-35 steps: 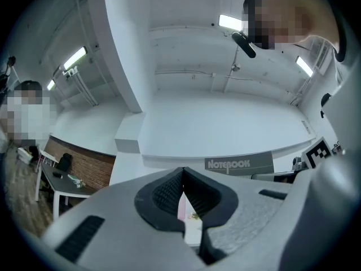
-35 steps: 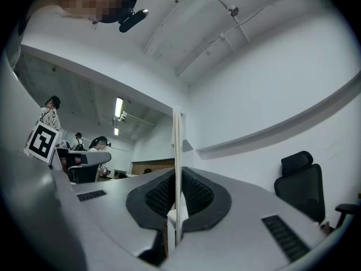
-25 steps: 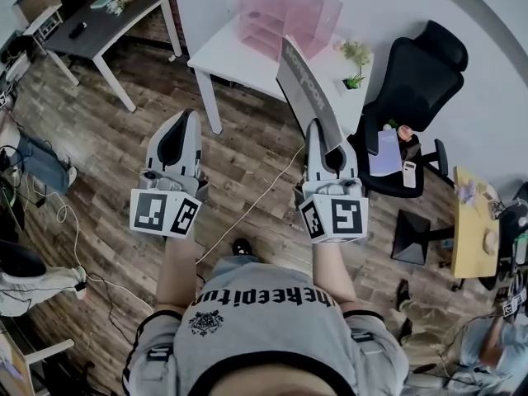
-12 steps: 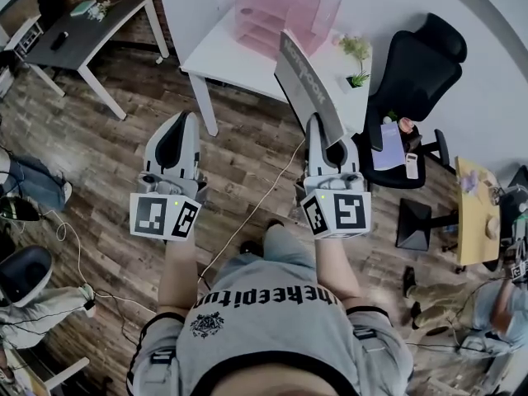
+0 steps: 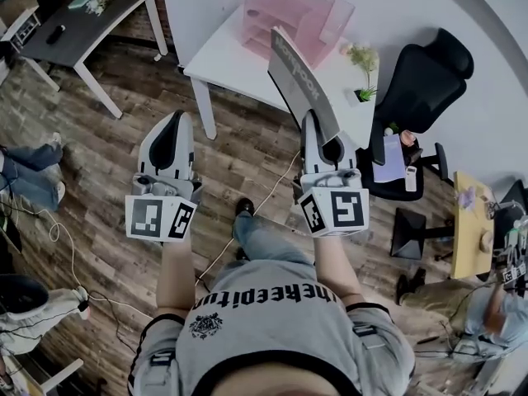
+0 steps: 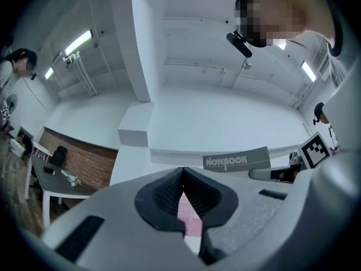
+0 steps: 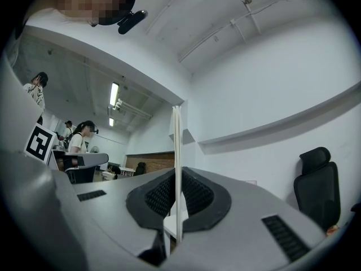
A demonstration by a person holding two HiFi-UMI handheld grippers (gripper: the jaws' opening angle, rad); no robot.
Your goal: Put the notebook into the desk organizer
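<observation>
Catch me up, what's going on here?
A person holds a gripper in each hand. The right gripper is shut on the grey notebook, holding it up out in front. The left gripper is shut with nothing in it. The pink desk organizer sits on the white table ahead, and the notebook is not yet in it.

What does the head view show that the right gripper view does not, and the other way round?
Only the head view: the shelves of the pink desk organizer on the white table, the potted plant, the printed cover of the notebook. Only the right gripper view: the notebook edge-on between the pads, lit ceiling lamps. Both: the right tongs shut on the notebook, the left tongs, the black office chair.
</observation>
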